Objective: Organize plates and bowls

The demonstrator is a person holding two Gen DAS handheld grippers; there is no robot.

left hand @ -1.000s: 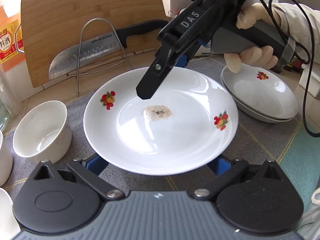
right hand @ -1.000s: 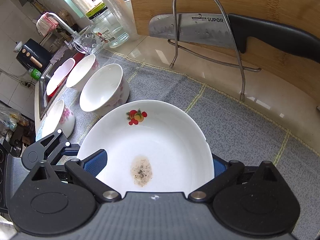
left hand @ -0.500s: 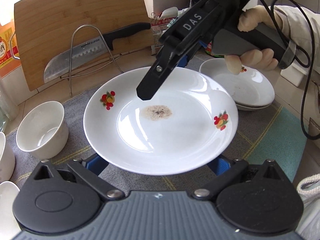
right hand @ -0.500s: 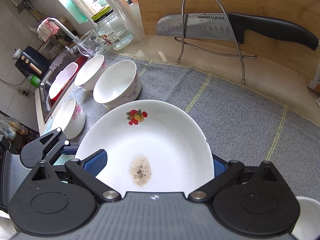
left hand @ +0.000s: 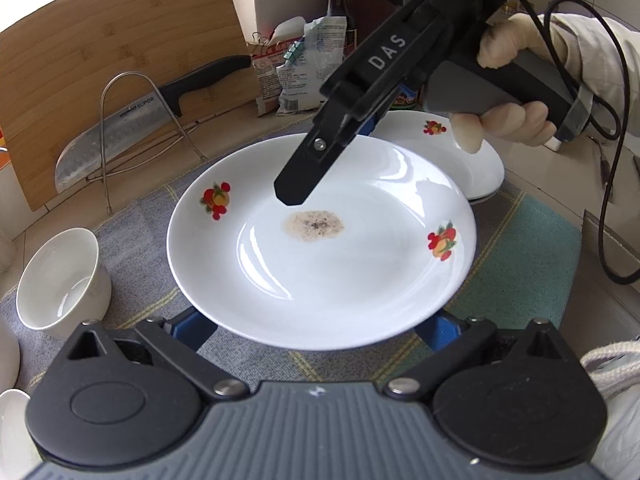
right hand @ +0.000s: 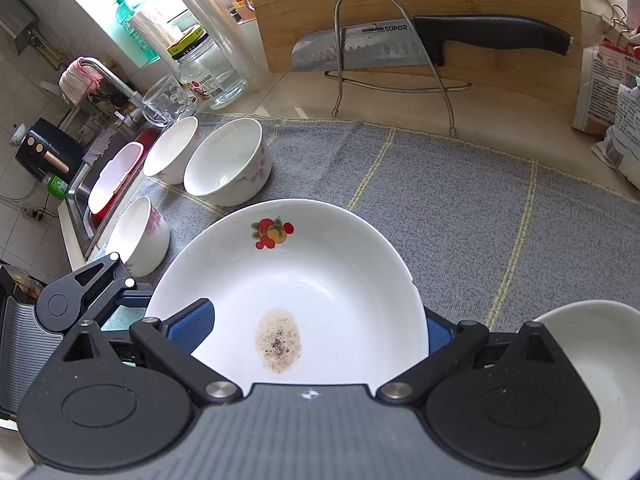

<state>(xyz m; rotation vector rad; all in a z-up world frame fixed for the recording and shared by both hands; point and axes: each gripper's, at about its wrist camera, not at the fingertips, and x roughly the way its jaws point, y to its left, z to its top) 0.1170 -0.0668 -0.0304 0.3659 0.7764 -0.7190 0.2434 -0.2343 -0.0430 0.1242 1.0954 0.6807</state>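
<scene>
Bright window [right hand: 132,12], tiled wall [right hand: 24,92], sink [right hand: 86,188], perhaps steel

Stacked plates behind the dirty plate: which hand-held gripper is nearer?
Right. The right hand-held gripper reaches in from just over the stacked plates; the left hand-held gripper is at the dirty plate's opposite edge.

Plate [left hand: 320,264] glossy white glazed ceramic, dull speckled smear at centre. Bowls [right hand: 224,160] same glossy glaze. Mat [right hand: 460,200] under them rough woven cloth. Board [right hand: 420,4] ahead matt wood; knife [right hand: 360,48] blade brushed metal, handle matt black plastic. Jar [right hand: 208,70] clear glass.
</scene>
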